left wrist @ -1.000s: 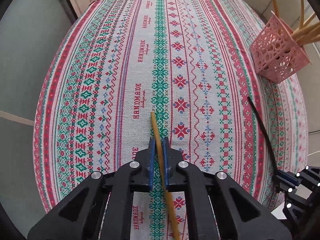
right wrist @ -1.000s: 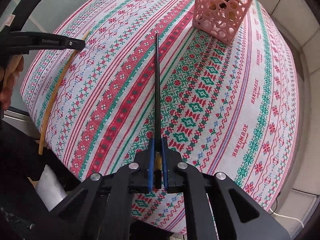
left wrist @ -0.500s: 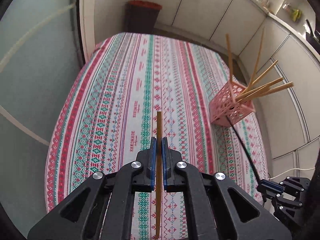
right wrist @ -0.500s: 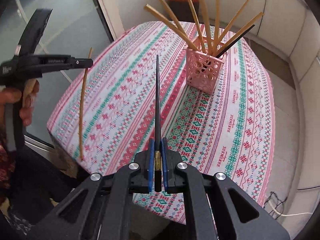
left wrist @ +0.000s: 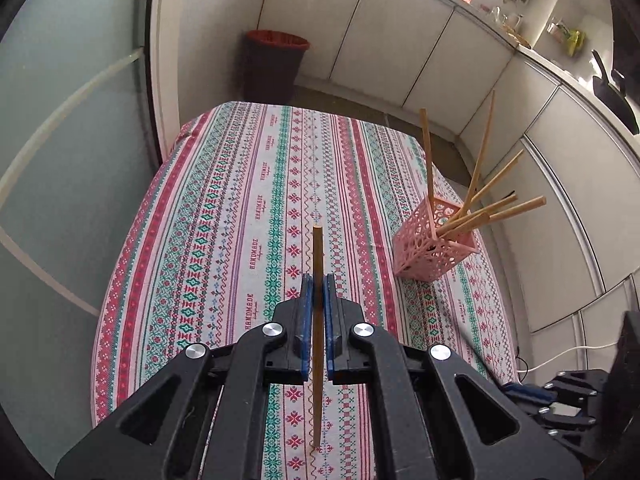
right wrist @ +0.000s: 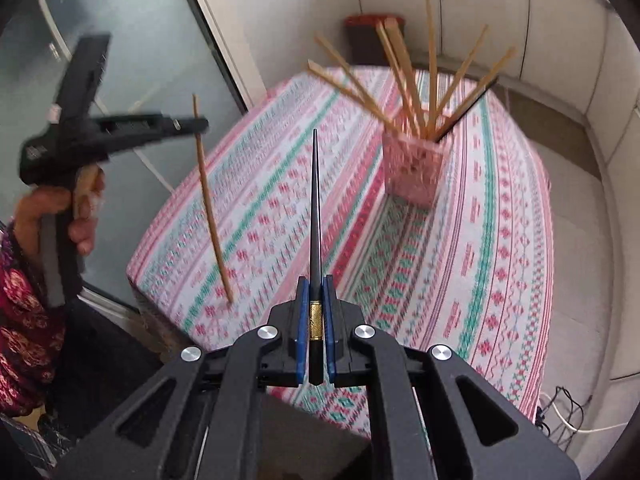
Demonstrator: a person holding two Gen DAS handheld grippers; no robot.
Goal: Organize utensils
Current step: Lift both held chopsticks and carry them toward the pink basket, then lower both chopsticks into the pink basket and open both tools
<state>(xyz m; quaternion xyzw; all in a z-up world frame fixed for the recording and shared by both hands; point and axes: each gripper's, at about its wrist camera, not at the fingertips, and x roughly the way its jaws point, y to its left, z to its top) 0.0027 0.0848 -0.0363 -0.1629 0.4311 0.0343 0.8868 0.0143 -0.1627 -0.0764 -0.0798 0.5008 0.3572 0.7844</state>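
The left gripper is clamped on a wooden chopstick, held upright above the patterned tablecloth with its lower tip near the cloth. The right gripper pinches a black chopstick at its gold band, tip pointing forward. Ahead and right stands the pink basket, with more chopsticks fanned inside.

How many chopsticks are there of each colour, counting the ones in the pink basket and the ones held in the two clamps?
Wooden chopsticks: 8 (7 in the pink basket, 1 in the left gripper)
Black chopsticks: 2 (1 in the pink basket, 1 in the right gripper)
Total: 10
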